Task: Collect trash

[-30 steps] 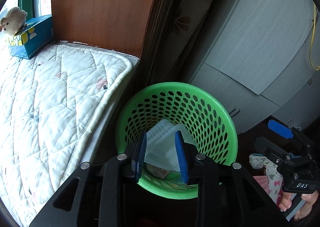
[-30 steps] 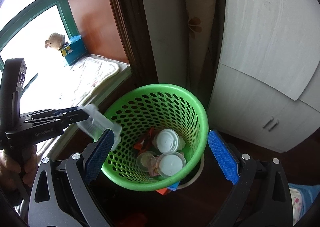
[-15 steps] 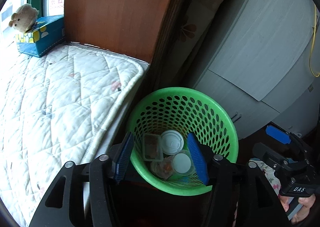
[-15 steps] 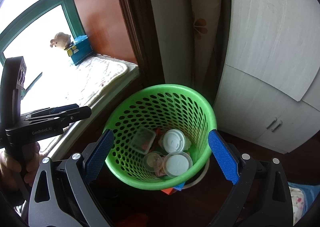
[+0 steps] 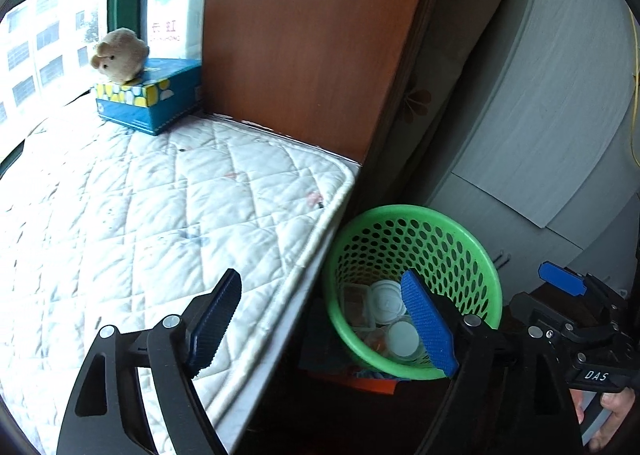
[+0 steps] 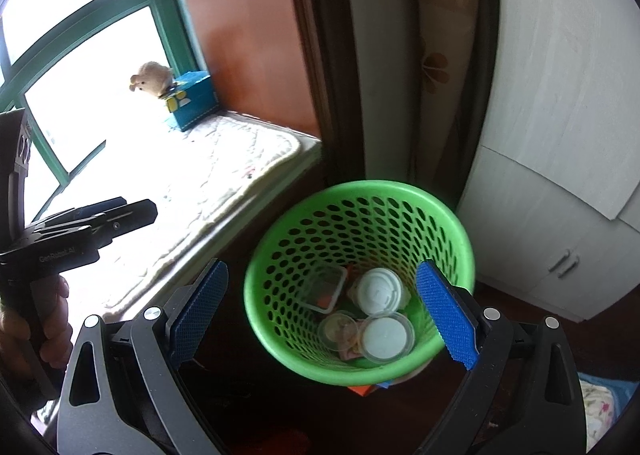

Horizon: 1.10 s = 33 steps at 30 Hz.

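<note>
A green perforated trash basket [image 5: 472, 255] stands on the floor beside the window seat; it also shows in the right wrist view [image 6: 360, 195]. Inside lie a clear square plastic container [image 6: 325, 287], white round lids [image 6: 378, 291] and small clear cups [image 6: 338, 331]. My left gripper [image 5: 324, 319] is open and empty, above the seat's edge and the basket's left rim. My right gripper [image 6: 322, 307] is open and empty, straddling the basket from above.
A white quilted pad [image 5: 140, 215] covers the window seat. A blue tissue box [image 5: 152, 99] with a plush toy [image 5: 118, 55] sits at its far end. A brown wood panel [image 5: 312, 35] and grey cabinet doors [image 6: 560, 95] stand behind the basket.
My left gripper opened and let go of the clear plastic container, which fell into the basket. It then pulled back left over the seat. My right gripper stayed open over the basket.
</note>
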Each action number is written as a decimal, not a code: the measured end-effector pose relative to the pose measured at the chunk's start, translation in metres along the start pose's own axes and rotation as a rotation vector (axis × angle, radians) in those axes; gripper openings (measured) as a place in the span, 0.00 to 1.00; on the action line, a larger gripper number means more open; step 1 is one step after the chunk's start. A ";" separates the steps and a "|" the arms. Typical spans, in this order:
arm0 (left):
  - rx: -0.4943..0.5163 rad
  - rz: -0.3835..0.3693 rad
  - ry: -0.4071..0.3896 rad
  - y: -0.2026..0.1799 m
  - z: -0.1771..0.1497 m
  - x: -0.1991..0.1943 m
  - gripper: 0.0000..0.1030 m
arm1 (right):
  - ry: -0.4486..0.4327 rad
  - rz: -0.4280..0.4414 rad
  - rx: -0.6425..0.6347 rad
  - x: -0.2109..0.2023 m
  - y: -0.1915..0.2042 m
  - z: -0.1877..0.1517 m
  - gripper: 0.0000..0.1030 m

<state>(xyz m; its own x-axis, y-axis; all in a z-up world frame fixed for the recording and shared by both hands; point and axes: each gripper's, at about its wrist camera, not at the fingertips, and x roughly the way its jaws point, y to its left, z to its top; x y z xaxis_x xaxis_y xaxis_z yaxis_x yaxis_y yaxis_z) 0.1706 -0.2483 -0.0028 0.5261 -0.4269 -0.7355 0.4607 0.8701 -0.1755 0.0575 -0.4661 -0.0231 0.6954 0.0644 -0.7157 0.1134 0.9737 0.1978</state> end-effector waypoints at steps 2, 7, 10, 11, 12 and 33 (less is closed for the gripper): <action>-0.002 0.021 -0.012 0.006 -0.001 -0.007 0.80 | -0.006 0.004 -0.012 -0.001 0.007 0.000 0.92; -0.011 0.064 -0.035 0.019 -0.006 -0.024 0.86 | -0.015 0.012 -0.039 -0.003 0.025 0.002 0.92; -0.015 0.095 -0.050 0.026 -0.008 -0.033 0.88 | -0.022 0.020 -0.049 -0.004 0.033 0.002 0.92; -0.018 0.107 -0.056 0.028 -0.010 -0.037 0.89 | -0.023 0.023 -0.051 -0.005 0.035 0.002 0.92; -0.021 0.117 -0.062 0.031 -0.011 -0.040 0.90 | -0.025 0.025 -0.053 -0.005 0.038 0.003 0.92; -0.117 0.292 -0.157 0.095 -0.050 -0.111 0.93 | -0.063 0.064 -0.104 -0.016 0.099 0.000 0.93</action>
<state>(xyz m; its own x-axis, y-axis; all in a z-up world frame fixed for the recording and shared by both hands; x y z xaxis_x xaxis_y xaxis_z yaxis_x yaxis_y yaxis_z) 0.1206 -0.1055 0.0293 0.7313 -0.1804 -0.6577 0.1943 0.9795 -0.0527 0.0577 -0.3706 0.0074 0.7425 0.1161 -0.6597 -0.0042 0.9857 0.1687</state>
